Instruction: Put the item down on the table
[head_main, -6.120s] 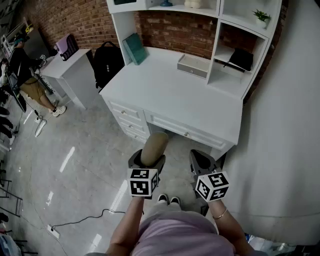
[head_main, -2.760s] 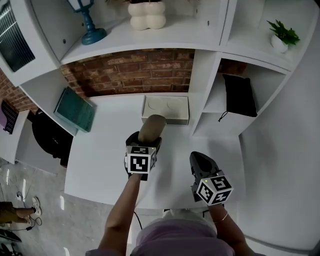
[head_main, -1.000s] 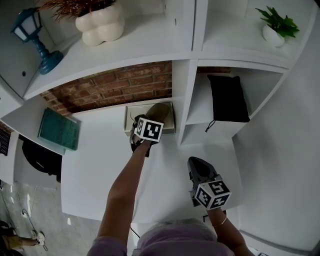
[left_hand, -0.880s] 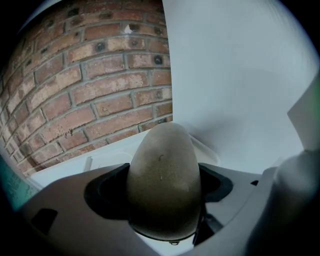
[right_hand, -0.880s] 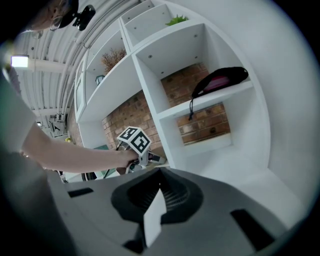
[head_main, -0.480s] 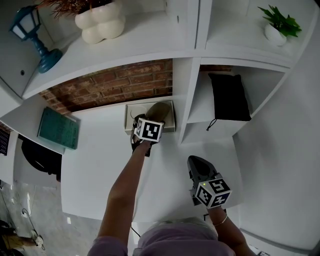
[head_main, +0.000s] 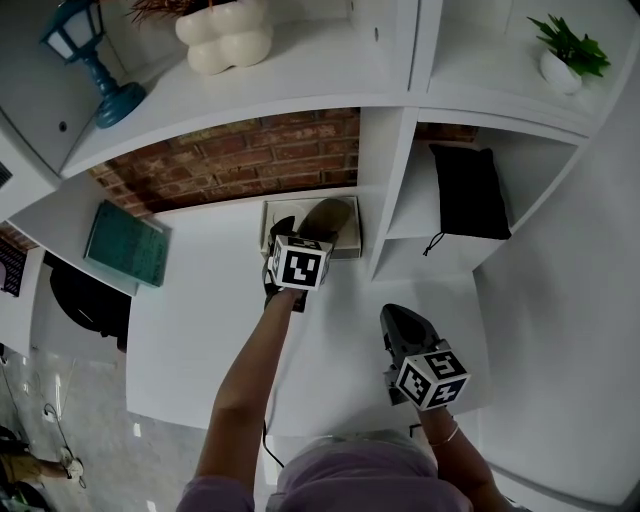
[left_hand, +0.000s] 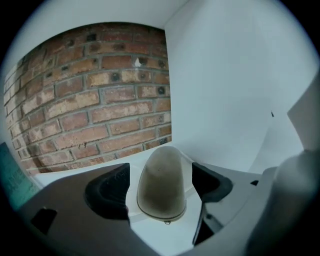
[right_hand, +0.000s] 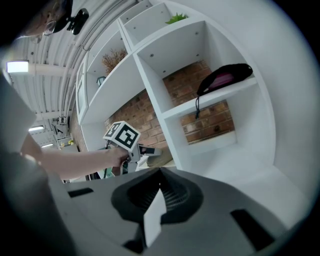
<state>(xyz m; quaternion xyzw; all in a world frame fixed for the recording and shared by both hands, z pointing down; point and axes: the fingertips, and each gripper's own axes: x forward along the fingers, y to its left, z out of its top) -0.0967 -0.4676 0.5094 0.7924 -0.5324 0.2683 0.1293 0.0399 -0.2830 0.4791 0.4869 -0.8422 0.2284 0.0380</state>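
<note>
Now L claw (left_hand: 160, 181) wide, gaps both sides of brown item (head_main: 326, 214) on tray (head_main: 347, 247); R claw (right_hand: 159, 197) closed.

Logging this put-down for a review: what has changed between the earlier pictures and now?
The left gripper carried the brown item forward across the desk to the white tray and opened: the item now rests there, jaws clear on both sides. The right gripper stayed shut near the front edge.
</note>
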